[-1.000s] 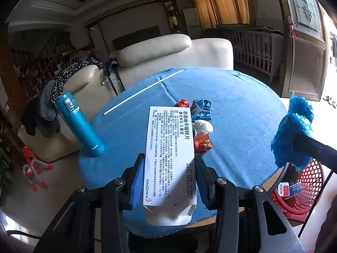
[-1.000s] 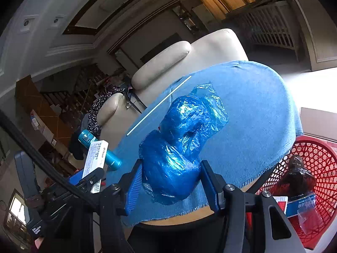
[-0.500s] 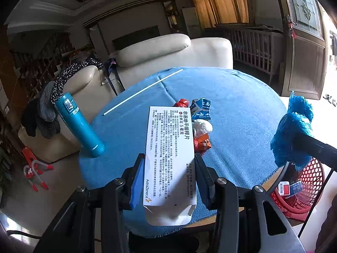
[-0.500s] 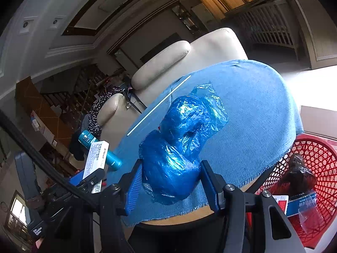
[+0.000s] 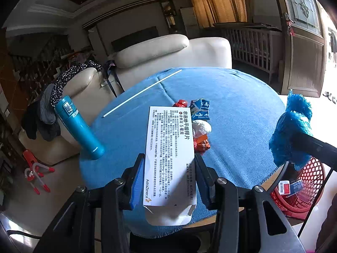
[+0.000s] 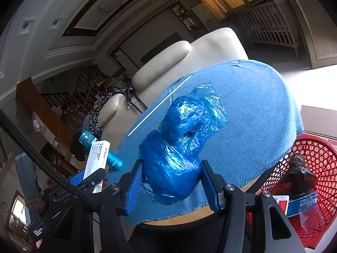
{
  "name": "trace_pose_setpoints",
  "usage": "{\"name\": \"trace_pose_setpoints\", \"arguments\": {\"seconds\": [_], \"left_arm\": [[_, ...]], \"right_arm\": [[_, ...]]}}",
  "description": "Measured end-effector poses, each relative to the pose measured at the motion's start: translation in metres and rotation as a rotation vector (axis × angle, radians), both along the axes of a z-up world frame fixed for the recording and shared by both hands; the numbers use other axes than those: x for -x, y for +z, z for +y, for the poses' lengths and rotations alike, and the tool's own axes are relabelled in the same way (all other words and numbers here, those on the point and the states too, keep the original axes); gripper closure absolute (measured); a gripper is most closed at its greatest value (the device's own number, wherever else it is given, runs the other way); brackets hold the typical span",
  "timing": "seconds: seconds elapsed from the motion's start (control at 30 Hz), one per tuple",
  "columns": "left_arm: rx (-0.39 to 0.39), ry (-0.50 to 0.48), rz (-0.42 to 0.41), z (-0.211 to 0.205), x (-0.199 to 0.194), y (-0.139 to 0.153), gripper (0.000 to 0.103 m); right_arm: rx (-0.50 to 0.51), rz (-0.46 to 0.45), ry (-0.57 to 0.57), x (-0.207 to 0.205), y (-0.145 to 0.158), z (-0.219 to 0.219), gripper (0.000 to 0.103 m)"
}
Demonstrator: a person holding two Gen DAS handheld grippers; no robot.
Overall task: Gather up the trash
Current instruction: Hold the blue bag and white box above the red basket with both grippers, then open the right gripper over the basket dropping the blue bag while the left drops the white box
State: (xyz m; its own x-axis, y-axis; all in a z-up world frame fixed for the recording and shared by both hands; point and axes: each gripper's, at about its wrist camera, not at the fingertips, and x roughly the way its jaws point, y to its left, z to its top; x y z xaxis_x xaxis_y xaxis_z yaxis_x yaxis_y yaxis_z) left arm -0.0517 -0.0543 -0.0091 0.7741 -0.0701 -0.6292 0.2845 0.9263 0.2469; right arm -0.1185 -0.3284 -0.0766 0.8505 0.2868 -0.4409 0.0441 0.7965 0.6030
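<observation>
My left gripper [image 5: 169, 182] is shut on a long white medicine box [image 5: 170, 154], held above the near edge of the round table. The same box [image 6: 95, 160] shows at the left of the right wrist view. A crumpled blue plastic bag [image 6: 181, 145] is clamped in my right gripper [image 6: 170, 186], also above the table's near edge; in the left wrist view that bag [image 5: 290, 132] hangs at the right. Small wrappers [image 5: 200, 126], red, blue, white and orange, lie mid-table behind the box. A red mesh basket [image 6: 316, 158] stands on the floor to the right with trash in it.
A blue cloth [image 5: 236, 105] covers the table. A teal flask [image 5: 79, 128] stands at its left edge, and a thin white stick [image 5: 143, 92] lies across the far side. Cream armchairs [image 5: 168, 52] stand behind the table. A red clamp [image 5: 34, 171] lies on the floor, left.
</observation>
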Motion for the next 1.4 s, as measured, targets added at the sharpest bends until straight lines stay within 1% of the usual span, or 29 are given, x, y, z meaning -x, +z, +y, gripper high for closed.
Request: {"name": "trace_pose_setpoints", "arguments": {"seconds": [0.63,0.83,0.93,1.0,1.13,1.23,1.33,1.4], "left_arm": [[-0.027,-0.018,-0.007,-0.01,0.004,0.002,0.056],[-0.041,-0.054,-0.01,-0.024,0.008,0.005,0.056],[-0.04,-0.095,0.005,-0.037,0.009,0.006,0.056],[-0.04,-0.131,0.02,-0.049,0.01,0.006,0.056],[-0.021,-0.21,0.075,-0.07,0.007,0.005,0.056],[-0.008,-0.258,0.143,-0.089,0.001,0.001,0.056],[-0.003,-0.301,0.192,-0.106,0.0,-0.004,0.056],[0.002,-0.353,0.239,-0.122,0.001,-0.008,0.056]], "right_arm": [[-0.022,-0.011,-0.004,0.005,-0.002,-0.005,0.047],[-0.034,-0.025,-0.018,0.01,0.0,-0.01,0.047],[-0.045,-0.031,-0.032,0.016,-0.001,-0.015,0.047],[-0.054,-0.032,-0.045,0.02,-0.002,-0.019,0.047],[-0.068,-0.031,-0.08,0.029,-0.006,-0.032,0.047],[-0.083,-0.021,-0.131,0.039,-0.011,-0.05,0.047],[-0.095,0.009,-0.185,0.048,-0.018,-0.072,0.047],[-0.1,0.028,-0.224,0.053,-0.023,-0.087,0.047]]}}
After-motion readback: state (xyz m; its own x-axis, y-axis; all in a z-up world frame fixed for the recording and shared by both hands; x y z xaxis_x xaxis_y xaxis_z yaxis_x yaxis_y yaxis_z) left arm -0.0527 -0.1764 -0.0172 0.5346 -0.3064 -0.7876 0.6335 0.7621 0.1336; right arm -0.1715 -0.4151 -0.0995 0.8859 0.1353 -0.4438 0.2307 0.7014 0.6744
